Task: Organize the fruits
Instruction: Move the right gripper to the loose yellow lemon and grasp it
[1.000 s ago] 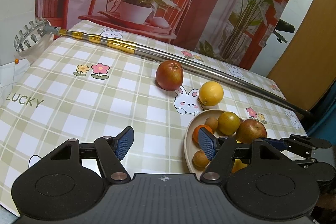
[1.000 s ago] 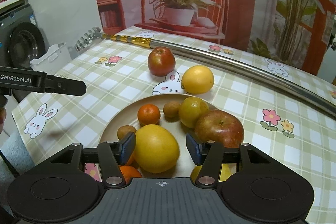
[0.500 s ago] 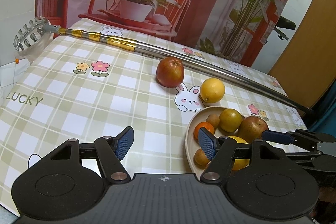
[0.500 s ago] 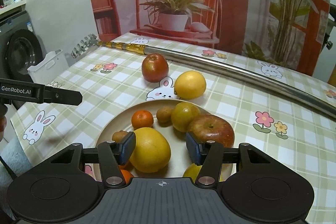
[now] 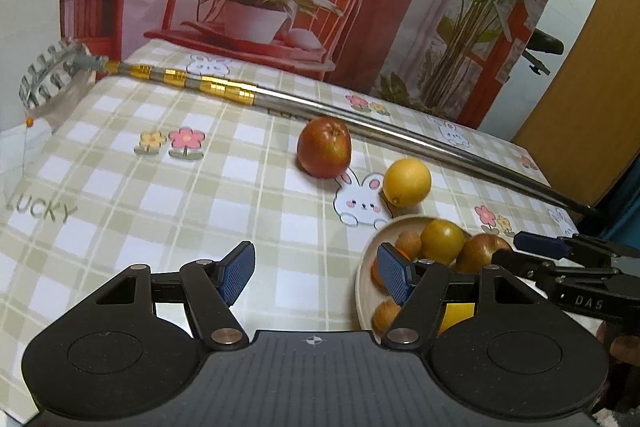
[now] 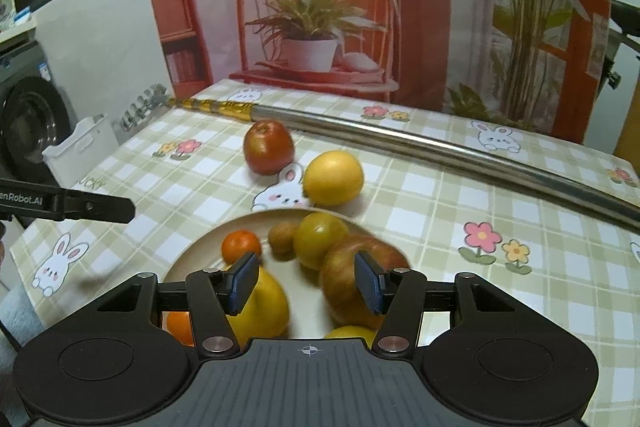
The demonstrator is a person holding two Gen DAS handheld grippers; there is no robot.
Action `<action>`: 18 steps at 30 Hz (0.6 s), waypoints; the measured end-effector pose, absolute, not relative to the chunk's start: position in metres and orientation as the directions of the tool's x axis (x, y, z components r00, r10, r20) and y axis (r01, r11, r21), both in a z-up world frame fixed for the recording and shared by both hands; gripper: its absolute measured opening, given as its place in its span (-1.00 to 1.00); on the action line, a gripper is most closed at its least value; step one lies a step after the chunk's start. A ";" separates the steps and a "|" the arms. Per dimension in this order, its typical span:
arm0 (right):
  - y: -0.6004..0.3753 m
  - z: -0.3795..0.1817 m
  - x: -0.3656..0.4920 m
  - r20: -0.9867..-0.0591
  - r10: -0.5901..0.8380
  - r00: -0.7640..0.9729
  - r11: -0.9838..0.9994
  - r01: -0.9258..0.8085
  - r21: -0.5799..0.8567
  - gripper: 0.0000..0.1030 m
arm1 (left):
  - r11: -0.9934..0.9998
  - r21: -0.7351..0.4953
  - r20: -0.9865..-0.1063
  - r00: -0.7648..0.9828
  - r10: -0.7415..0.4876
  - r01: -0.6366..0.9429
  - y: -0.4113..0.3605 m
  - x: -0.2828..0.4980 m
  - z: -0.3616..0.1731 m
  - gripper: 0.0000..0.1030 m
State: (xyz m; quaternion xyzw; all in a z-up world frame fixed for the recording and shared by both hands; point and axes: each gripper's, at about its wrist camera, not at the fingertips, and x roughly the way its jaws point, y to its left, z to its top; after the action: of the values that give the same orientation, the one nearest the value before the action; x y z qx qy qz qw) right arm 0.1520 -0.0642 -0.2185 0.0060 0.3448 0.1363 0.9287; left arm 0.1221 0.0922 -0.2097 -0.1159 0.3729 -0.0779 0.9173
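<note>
Right tool has backed off from the plate; the big yellow fruit that sat between its pads now sits lower left, nothing gripped, gap narrow. Left tool hangs half open and empty over the tabletop, lower centre. Red apple and lemon lie loose mid-frame, above the plate. Risks: round fruit rolls when nudged; narrow gap may clip the lemon; piled plate may spill.

The near half of the round beige plate slips behind the black gripper body, the big red-yellow apple on it smears with blur, and the long steel pole runs off right.
</note>
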 end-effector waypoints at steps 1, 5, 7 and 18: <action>-0.067 -0.217 0.154 -0.635 0.255 0.729 0.964 -0.246 0.105 -0.03 | 0.963 -0.264 -0.664 0.713 -0.225 0.058 0.092 0.125 -0.207 0.35; -0.075 -0.213 0.165 -0.621 0.257 0.741 0.964 -0.239 0.113 -0.03 | 0.967 -0.245 -0.653 0.725 -0.218 0.069 0.091 0.133 -0.198 0.35; -0.078 -0.211 0.173 -0.615 0.256 0.746 0.964 -0.241 0.109 -0.03 | 0.969 -0.233 -0.647 0.732 -0.213 0.076 0.090 0.137 -0.195 0.35; -0.084 -0.215 0.235 -0.630 0.309 0.713 0.950 -0.261 0.170 -0.02 | 0.978 -0.176 -0.618 0.762 -0.195 0.108 0.090 0.168 -0.184 0.35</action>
State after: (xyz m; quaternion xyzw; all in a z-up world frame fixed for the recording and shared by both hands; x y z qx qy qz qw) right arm 0.2349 -0.0835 -0.2149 0.0341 0.3461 0.1541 0.9248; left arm 0.1682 0.0900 -0.1844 -0.0649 0.3354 -0.0810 0.9364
